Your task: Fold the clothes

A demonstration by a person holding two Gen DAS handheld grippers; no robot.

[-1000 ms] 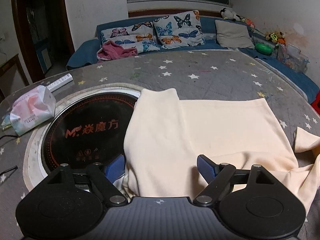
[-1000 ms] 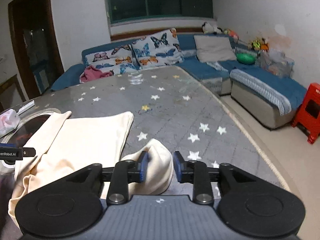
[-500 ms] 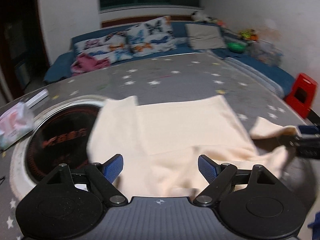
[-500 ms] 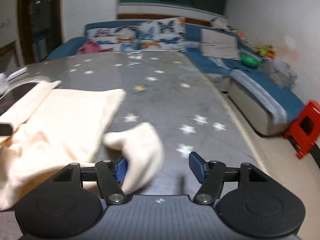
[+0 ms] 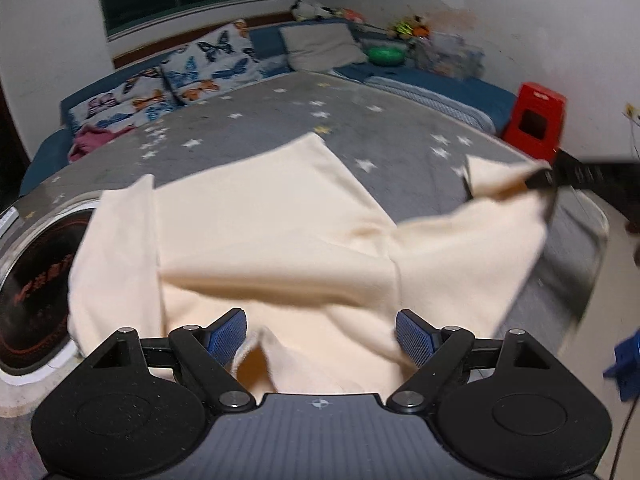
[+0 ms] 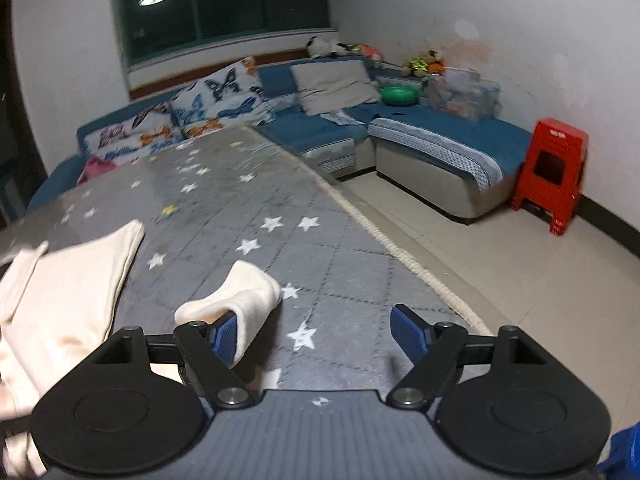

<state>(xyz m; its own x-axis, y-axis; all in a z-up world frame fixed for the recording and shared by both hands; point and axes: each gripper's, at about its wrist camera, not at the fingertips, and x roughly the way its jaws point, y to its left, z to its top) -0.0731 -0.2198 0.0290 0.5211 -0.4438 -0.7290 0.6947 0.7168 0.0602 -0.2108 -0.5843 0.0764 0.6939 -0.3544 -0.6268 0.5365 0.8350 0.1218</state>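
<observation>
A cream garment (image 5: pixel 280 232) lies spread on the grey star-patterned table (image 5: pixel 280 120). My left gripper (image 5: pixel 320 338) is open, with the garment's near edge lying between its blue pads. The right gripper shows in the left wrist view at the far right (image 5: pixel 560 176), against a sleeve end. In the right wrist view my right gripper (image 6: pixel 316 338) is open; the cream sleeve end (image 6: pixel 236 300) drapes against its left pad (image 6: pixel 224 338), and the rest of the garment (image 6: pixel 60 288) lies to the left.
A round black cooktop (image 5: pixel 28 300) is set in the table at the left. A blue corner sofa with butterfly cushions (image 6: pixel 224 100) runs behind the table. A red stool (image 6: pixel 552 176) stands on the floor at the right. The table's corded edge (image 6: pixel 400 256) runs diagonally.
My right gripper has opened wide and no longer pinches the sleeve end. Both views have swung to the right. My left gripper stays open over the garment's near edge.
</observation>
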